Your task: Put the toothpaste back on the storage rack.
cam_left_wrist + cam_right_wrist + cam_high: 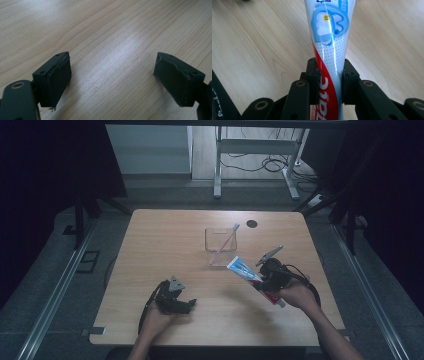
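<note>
Left hand: my left hand (159, 312) is nearest to the camera in the high view, near the front edge of the table (165, 240), left of the middle.
Left gripper: my left gripper (186, 305) lies low over the wood and points toward the right. In the left gripper view its two black pads (58, 81) stand far apart, released, with bare wood grain between them.
Grey plate: the grey three-cornered plate (175, 283) sits on top of my left gripper.
Clear container: a transparent square container (220, 247) stands near the middle of the table, a little toward the far edge.
Toothbrush: a pink and blue toothbrush (229, 240) leans inside the container, its upper end tilted to the far right corner of it.
Toothpaste tube: the toothpaste tube (245, 271) is lifted above the table, front-right of the container. Its wide flat end points toward the container. Whether it touches the container I cannot tell.
Right gripper: my right gripper (266, 282) is clenched on the tube. In the right gripper view the jaws press the red and white part of the tube (329, 62) from both sides.
Right hand: my right hand (295, 295) holds the gripper near the right edge of the table.
Hole: a dark round hole (251, 223) is near the far edge, right of the middle.
</note>
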`<act>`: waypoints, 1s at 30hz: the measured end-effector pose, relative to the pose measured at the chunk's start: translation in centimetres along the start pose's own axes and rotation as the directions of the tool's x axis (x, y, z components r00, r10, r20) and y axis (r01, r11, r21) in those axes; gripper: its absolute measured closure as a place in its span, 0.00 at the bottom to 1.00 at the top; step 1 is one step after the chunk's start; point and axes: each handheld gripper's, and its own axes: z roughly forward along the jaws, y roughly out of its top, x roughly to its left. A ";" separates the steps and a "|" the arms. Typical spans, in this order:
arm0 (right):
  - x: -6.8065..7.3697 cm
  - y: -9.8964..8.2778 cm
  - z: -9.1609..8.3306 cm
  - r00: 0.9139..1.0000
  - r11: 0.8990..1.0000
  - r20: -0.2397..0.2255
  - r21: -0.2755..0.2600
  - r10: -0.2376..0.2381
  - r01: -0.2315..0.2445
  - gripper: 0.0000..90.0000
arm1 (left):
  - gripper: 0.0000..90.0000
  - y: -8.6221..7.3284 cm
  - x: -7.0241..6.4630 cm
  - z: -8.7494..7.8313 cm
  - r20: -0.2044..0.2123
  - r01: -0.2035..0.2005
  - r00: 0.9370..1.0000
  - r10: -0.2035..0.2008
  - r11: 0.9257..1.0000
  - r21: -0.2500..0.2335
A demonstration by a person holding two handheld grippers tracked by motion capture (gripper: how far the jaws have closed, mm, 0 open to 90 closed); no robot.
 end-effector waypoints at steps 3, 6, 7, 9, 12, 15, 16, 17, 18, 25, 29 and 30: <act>-0.2 0.5 -0.6 1.000 0.999 0.006 -0.039 -0.001 0.002 0.81 | 0.16 0.0 0.0 0.0 0.000 0.000 1.000 0.000 1.000 0.000; -0.4 1.0 -1.3 1.000 0.997 0.015 -0.077 0.003 -0.001 0.81 | 0.16 0.0 0.0 0.0 0.000 0.000 1.000 0.000 1.000 0.000; -0.5 1.2 -1.5 1.000 0.996 0.018 -0.088 0.004 -0.002 0.81 | 0.16 0.0 0.0 0.0 0.000 0.000 1.000 0.000 1.000 0.000; -0.6 1.6 -2.0 1.000 0.994 0.023 -0.113 0.004 -0.001 0.81 | 0.16 0.0 0.0 0.0 0.000 0.000 1.000 0.000 1.000 0.000; -0.7 2.2 -2.5 1.000 0.990 0.027 -0.143 0.006 -0.002 0.81 | 0.16 0.0 0.0 0.0 -0.001 -0.002 1.000 0.002 1.000 0.001; -0.9 2.7 -2.8 1.000 0.987 0.031 -0.162 -0.002 0.007 0.81 | 0.16 0.0 0.0 0.0 -0.001 -0.001 1.000 0.001 1.000 0.001; -0.9 2.9 -2.9 0.999 0.985 0.033 -0.171 0.001 0.005 0.81 | 0.16 0.0 0.0 0.0 -0.001 -0.001 1.000 0.001 1.000 0.000; -0.9 3.1 -2.9 0.999 0.984 0.038 -0.178 0.000 0.007 0.81 | 0.16 0.0 0.0 0.0 -0.001 -0.001 1.000 0.001 1.000 0.001; -1.0 3.3 -2.9 0.999 0.982 0.037 -0.186 0.001 0.006 0.81 | 0.16 0.0 0.0 0.0 -0.001 -0.001 1.000 0.001 1.000 0.001; -1.4 4.6 -2.8 0.999 0.974 0.031 -0.227 0.013 -0.006 0.81 | 0.16 0.0 0.0 0.0 -0.001 -0.002 1.000 0.002 1.000 0.000; -1.7 5.4 -2.7 0.999 0.968 0.032 -0.251 0.019 -0.011 0.81 | 0.16 0.0 0.0 0.0 -0.001 -0.001 1.000 0.001 1.000 -0.001; -1.8 5.5 -2.6 0.999 0.966 0.032 -0.257 0.022 -0.013 0.81 | 0.16 0.0 0.0 0.0 -0.001 -0.002 1.000 0.002 1.000 -0.001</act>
